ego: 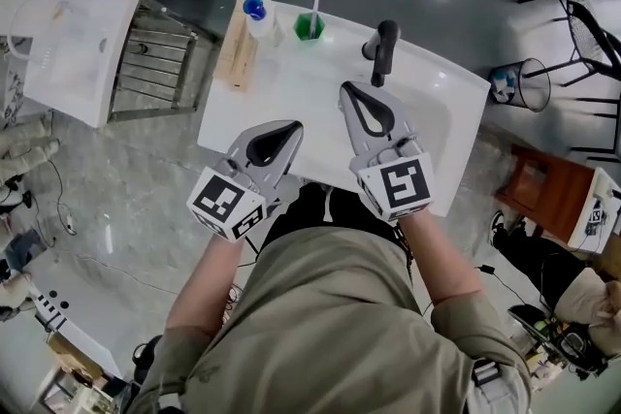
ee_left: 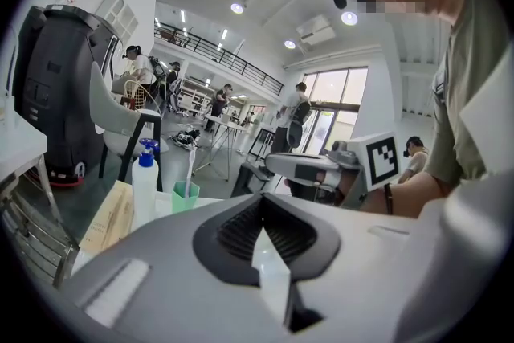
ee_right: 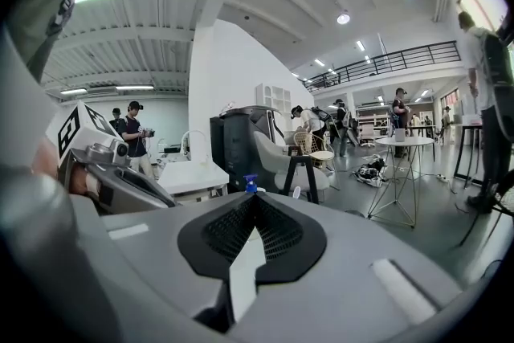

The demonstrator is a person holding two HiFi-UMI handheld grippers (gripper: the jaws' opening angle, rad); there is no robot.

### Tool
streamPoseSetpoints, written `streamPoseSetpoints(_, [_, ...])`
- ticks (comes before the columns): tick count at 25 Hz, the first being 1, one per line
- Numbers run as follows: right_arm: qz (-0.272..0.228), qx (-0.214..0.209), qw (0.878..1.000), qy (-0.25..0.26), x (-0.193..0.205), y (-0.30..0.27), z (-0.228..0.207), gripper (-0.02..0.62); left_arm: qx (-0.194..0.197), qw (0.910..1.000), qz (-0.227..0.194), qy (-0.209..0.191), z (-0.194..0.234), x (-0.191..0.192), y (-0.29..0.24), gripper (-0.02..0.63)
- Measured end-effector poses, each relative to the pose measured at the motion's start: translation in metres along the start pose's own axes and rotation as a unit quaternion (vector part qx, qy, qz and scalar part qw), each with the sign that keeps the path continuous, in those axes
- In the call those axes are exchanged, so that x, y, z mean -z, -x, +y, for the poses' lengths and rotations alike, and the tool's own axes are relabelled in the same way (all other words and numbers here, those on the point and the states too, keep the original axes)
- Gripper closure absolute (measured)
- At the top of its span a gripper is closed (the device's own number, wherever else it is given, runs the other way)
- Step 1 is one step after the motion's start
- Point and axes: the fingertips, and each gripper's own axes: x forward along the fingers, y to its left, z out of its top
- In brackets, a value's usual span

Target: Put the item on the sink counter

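Observation:
The white sink counter [ego: 291,82] lies below me with a black faucet [ego: 381,51] by its basin. On its far left stand a bottle with a blue pump [ego: 258,15], a green cup with a toothbrush [ego: 310,24] and a tan box [ego: 238,53]. My left gripper [ego: 294,125] hovers over the counter's near edge, shut and empty. Just short of the faucet, my right gripper [ego: 344,87] is shut with nothing in it. In the left gripper view the bottle [ee_left: 144,189], cup [ee_left: 185,195] and box [ee_left: 108,217] show beyond the closed left gripper [ee_left: 263,201]. The right gripper [ee_right: 254,198] shows closed jaws.
A second white basin [ego: 78,44] and a metal rack [ego: 155,63] stand to the left. A wire bin [ego: 519,82], a wooden stool [ego: 543,189] and chair legs [ego: 582,44] are at the right. People stand far off in the room.

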Motion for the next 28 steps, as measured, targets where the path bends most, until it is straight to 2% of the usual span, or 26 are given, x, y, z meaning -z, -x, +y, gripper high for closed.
streamPoseSetpoints(10, [0.003, -0.006, 1.0, -0.004, -0.012, 0.031, -0.003, 0.581, 0.017, 0.9998, -0.001, -0.013, -0.018, -0.007, -0.013, 0.6])
streamPoseSetpoints(28, [0.015, 0.0, 1.0, -0.009, -0.009, 0.061, -0.015, 0.581, 0.016, 0.9996, -0.01, -0.021, -0.035, -0.014, -0.024, 0.6])
